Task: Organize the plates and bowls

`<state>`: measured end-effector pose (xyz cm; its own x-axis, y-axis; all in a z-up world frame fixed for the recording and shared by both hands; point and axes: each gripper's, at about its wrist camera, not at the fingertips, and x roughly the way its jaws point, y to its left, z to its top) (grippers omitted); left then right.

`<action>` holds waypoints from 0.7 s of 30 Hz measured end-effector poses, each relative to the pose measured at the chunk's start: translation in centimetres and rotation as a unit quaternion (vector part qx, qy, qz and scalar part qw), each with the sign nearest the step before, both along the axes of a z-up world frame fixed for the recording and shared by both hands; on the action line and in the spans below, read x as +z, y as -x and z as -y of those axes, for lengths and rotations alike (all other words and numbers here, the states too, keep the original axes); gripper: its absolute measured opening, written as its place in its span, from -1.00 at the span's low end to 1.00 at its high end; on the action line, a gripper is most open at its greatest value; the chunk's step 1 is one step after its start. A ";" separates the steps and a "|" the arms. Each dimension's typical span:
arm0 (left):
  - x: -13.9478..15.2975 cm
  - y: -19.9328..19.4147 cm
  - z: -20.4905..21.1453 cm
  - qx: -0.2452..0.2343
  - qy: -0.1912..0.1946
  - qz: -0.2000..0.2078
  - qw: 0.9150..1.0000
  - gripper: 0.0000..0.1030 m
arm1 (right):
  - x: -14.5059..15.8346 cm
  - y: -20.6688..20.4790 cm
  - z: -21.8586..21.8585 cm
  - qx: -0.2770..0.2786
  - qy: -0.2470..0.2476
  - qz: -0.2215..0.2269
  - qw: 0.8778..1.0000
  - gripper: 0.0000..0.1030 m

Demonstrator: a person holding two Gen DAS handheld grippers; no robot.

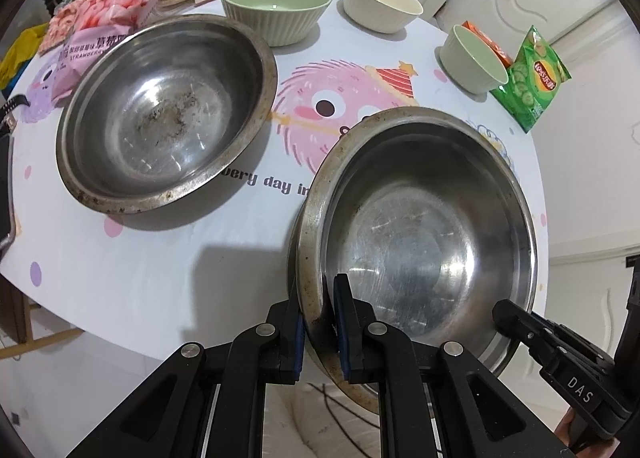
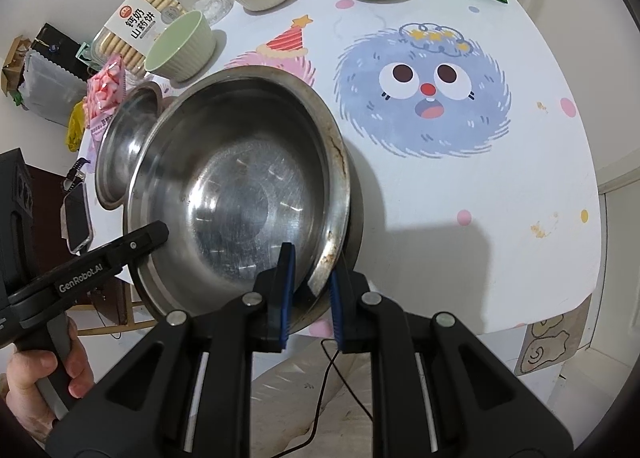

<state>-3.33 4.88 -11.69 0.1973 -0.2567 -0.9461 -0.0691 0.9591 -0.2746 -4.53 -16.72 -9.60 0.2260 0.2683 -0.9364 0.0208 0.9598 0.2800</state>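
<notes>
The scuffed round stainless-steel bowl [image 1: 424, 242] is clamped by its rim on two sides, by the left gripper [image 1: 318, 332] and the right gripper [image 2: 310, 298], and held tilted above the near table edge. The second, stained steel bowl [image 1: 168, 113] rests on the table to the left, nearer the left gripper; nesting seems intended. "GenRobot.AI" and "DAS" are printed on the grippers; farther off, "STRAWBERRY" on the pink snack bag [image 1: 108, 13].

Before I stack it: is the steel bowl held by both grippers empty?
Empty. The held steel bowl shows a bare, scratched bottom in both wrist views, with brown staining only along its rim. Both grippers' jaws clamp that rim.
</notes>
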 end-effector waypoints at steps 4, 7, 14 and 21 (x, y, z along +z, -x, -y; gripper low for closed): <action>0.1 0.0 0.2 -0.009 -0.010 0.006 1.000 -0.76 | -0.6 0.0 0.1 -0.005 0.003 -0.005 1.000 -0.64; 0.1 0.1 0.2 -0.006 -0.016 0.007 1.000 -0.76 | -0.9 0.0 0.1 -0.006 0.003 -0.007 1.000 -0.64; 0.1 0.6 0.2 -0.006 -0.029 0.009 1.000 -0.75 | -1.2 0.1 -0.2 -0.004 0.003 -0.010 1.000 -0.64; 0.2 0.3 0.8 -0.021 -0.056 0.026 0.998 -0.73 | -1.4 -0.1 -0.3 -0.004 0.008 -0.012 1.000 -0.63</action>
<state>-3.68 4.04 -11.49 0.2381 -0.1595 -0.9581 -0.0168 0.9856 -0.1682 -4.47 -16.42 -11.02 0.2063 0.2511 -0.9457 0.0346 0.9640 0.2636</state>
